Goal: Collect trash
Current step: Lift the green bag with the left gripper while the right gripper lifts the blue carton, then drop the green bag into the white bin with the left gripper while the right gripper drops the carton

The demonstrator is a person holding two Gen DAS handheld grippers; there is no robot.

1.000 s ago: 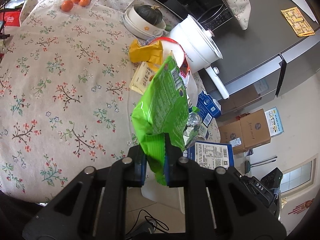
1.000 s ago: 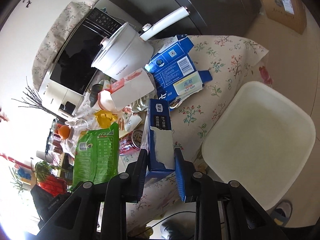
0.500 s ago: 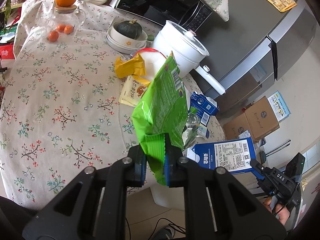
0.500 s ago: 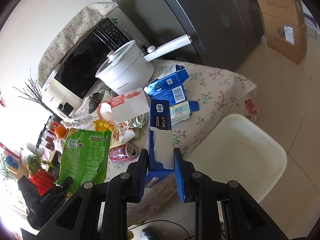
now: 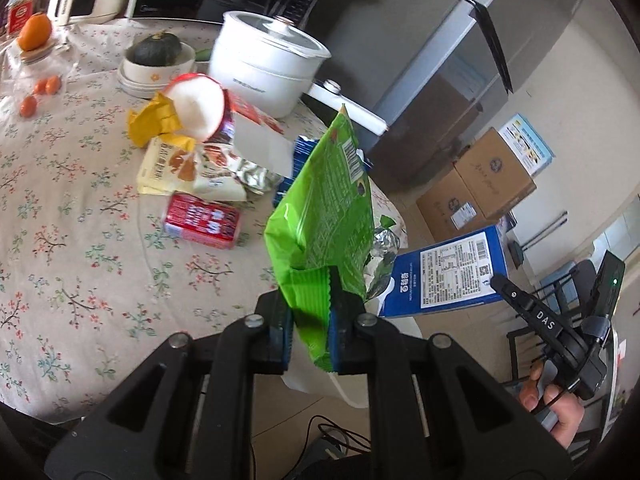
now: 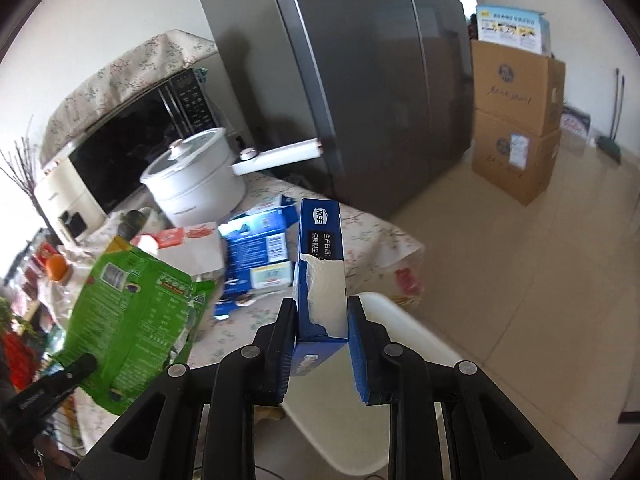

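My left gripper (image 5: 310, 316) is shut on a green snack bag (image 5: 324, 208) and holds it up past the table's near edge. My right gripper (image 6: 322, 332) is shut on a blue milk carton (image 6: 320, 264), held in the air above a white stool (image 6: 384, 380). The carton also shows in the left wrist view (image 5: 448, 272), the bag in the right wrist view (image 6: 132, 320). More trash lies on the floral table (image 5: 80, 200): a red can (image 5: 202, 220), snack wrappers (image 5: 188, 168), a yellow wrapper (image 5: 150, 122), a red-and-white cup (image 5: 208, 106) and flattened blue cartons (image 6: 256, 252).
A white pot with a long handle (image 5: 264, 68), a bowl holding a dark squash (image 5: 154, 60), a microwave (image 6: 132, 140) and oranges (image 5: 36, 32) stand at the back of the table. A grey fridge (image 6: 360, 80) and stacked cardboard boxes (image 6: 516, 120) stand beyond it.
Both grippers have lifted and pulled back from the table with their loads. The views have tilted up towards the fridge and floor. Neither grip has changed.
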